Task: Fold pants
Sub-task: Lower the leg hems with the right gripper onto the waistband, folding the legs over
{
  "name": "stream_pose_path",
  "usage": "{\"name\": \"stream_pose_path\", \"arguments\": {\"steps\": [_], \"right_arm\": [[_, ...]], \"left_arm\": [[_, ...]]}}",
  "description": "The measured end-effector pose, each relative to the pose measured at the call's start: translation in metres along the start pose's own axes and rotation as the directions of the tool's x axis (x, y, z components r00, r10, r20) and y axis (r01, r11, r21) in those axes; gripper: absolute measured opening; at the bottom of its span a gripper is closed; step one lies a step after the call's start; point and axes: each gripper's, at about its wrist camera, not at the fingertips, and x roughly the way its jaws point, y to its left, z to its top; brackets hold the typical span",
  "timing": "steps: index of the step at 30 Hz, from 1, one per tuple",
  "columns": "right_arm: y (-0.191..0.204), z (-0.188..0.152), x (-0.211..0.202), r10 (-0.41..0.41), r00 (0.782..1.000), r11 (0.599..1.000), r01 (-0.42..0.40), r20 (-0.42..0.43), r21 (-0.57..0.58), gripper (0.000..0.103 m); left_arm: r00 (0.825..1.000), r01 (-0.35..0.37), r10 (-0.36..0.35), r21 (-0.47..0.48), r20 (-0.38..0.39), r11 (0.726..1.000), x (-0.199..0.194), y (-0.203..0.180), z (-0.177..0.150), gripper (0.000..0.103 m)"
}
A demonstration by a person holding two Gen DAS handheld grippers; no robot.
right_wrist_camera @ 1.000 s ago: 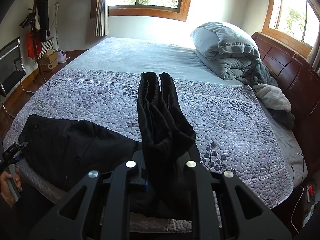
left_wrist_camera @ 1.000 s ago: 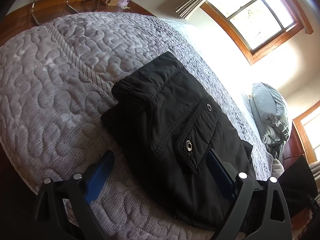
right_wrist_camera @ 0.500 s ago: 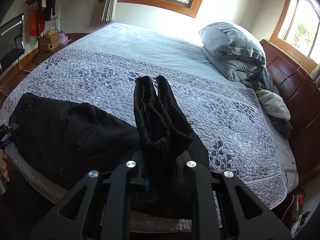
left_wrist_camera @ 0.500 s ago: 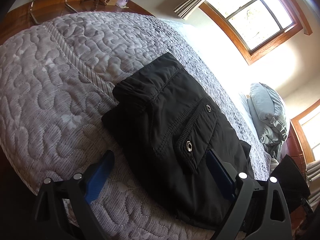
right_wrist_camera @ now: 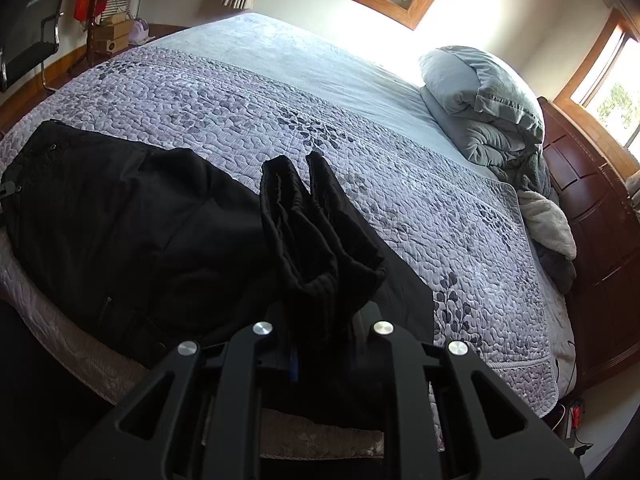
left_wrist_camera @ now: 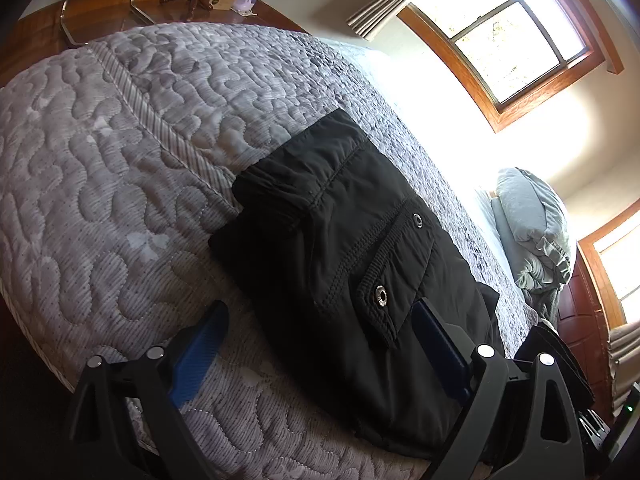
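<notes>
A: We start with the bed, covered by a grey quilt with a leaf print, a folded grey duvet at its far right by the dark wooden headboard.

B: On the near edge of the bed lie the black pants. We see them spread flat at the near left, waistband end out to the left, pocket flap and snaps showing in the left wrist view.

A: And the leg ends?

B: Those we hold up: the right gripper is nearly closed, pinching the bunched cuffs, which stand up between its fingers above the bed.

A: The left gripper we keep wide open, holding nothing. One blue finger sits over the quilt on the left; the other lies on the pants by the pocket.

B: Smallest, a chair and boxes at the far left wall.
</notes>
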Motion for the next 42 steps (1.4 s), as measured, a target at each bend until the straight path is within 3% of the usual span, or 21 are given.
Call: {"name": "stream_pose_path", "arguments": {"steps": [6,16,28,42], "right_arm": [[0.006,-0.001,0.007,-0.002,1.000,1.000,0.002,-0.006,-0.015,0.015],[0.041,-0.014,0.023,-0.040,0.999,0.990,0.041,0.005,-0.135,0.015],[0.094,-0.044,0.043,-0.083,0.996,0.947,0.085,0.020,-0.310,0.015],[0.116,-0.055,0.066,-0.026,0.999,0.935,0.009,-0.042,-0.354,0.025]], "left_arm": [[1.000,-0.003,0.003,0.005,0.002,1.000,-0.001,0.000,0.000,0.093],[1.000,-0.016,0.016,0.013,0.001,1.000,0.001,-0.004,0.000,0.093],[1.000,-0.013,0.013,0.007,0.006,1.000,0.001,-0.003,0.000,0.093],[1.000,-0.015,0.015,-0.011,0.020,1.000,-0.007,-0.002,0.004,0.093]]}}
